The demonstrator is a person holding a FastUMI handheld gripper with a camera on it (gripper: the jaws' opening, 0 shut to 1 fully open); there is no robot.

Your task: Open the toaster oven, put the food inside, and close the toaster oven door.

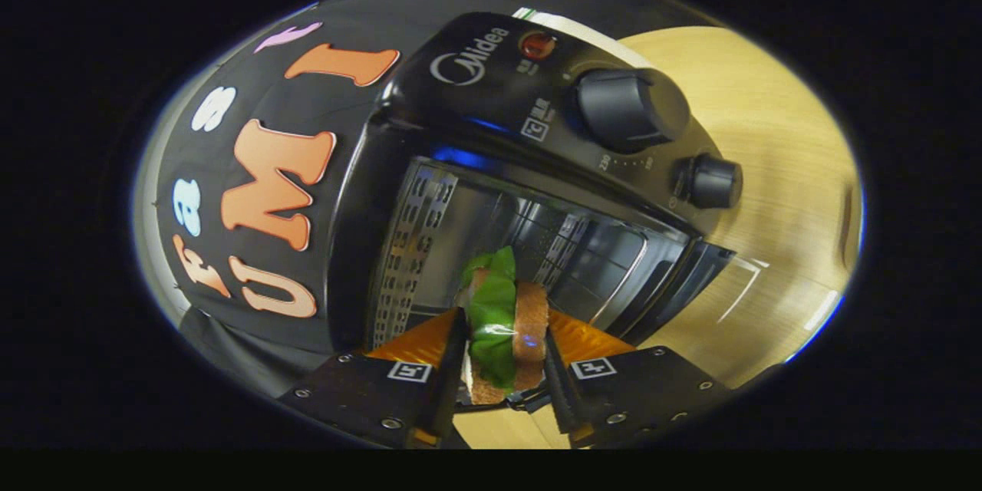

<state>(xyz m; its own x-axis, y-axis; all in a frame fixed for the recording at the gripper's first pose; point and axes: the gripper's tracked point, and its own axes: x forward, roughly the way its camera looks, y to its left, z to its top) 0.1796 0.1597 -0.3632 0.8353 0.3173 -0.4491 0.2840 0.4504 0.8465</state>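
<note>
A: Gripper (502, 357) fingers clamped on sandwich (502, 330), held on edge btwn them.
B: Toaster oven (537, 192)?
A: Door open, cavity straight ahead, just beyond the food.

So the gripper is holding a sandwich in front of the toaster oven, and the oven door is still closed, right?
Not quite: the door is already open. In the gripper view the gripper is shut on the sandwich just in front of the toaster oven, whose bare interior shows beyond it.
</note>
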